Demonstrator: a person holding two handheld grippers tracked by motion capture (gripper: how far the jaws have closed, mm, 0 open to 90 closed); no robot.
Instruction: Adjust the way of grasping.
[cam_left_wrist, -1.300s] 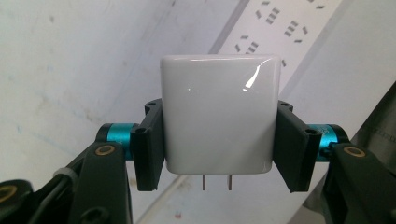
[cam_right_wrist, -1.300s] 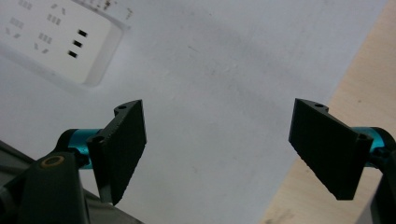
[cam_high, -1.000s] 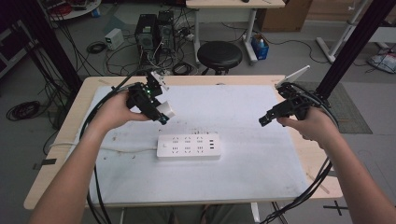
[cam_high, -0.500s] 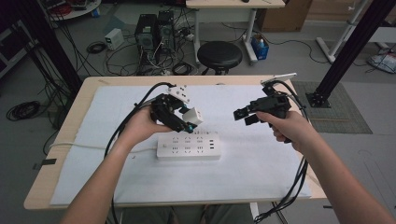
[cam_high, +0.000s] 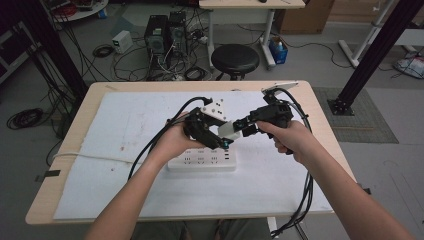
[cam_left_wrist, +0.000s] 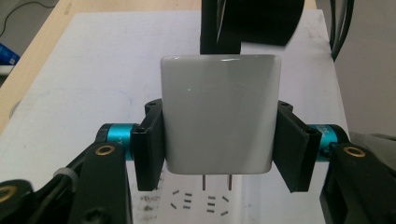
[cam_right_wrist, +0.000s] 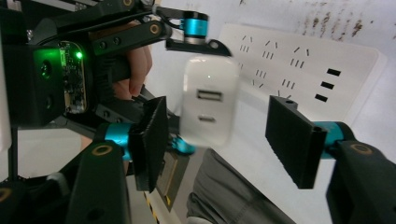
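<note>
From above, my left hand-held gripper (cam_high: 220, 141) held one white charger (cam_high: 231, 130) over the single power strip (cam_high: 202, 160) on the bench (cam_high: 95, 100); my right hand-held gripper (cam_high: 243, 131) met it.

Left gripper view: jaws clamped the charger's (cam_left_wrist: 219, 114) sides, two prongs (cam_left_wrist: 216, 181) pointing down.

Right gripper view: my right hand-held gripper (cam_right_wrist: 224, 147) gaped wide around the charger (cam_right_wrist: 208, 106), not touching.

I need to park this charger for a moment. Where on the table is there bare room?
The white mat is bare left of the power strip and again between the strip and the table's near edge. The middle is crowded: left gripper, charger and right gripper meet above the strip.
</note>
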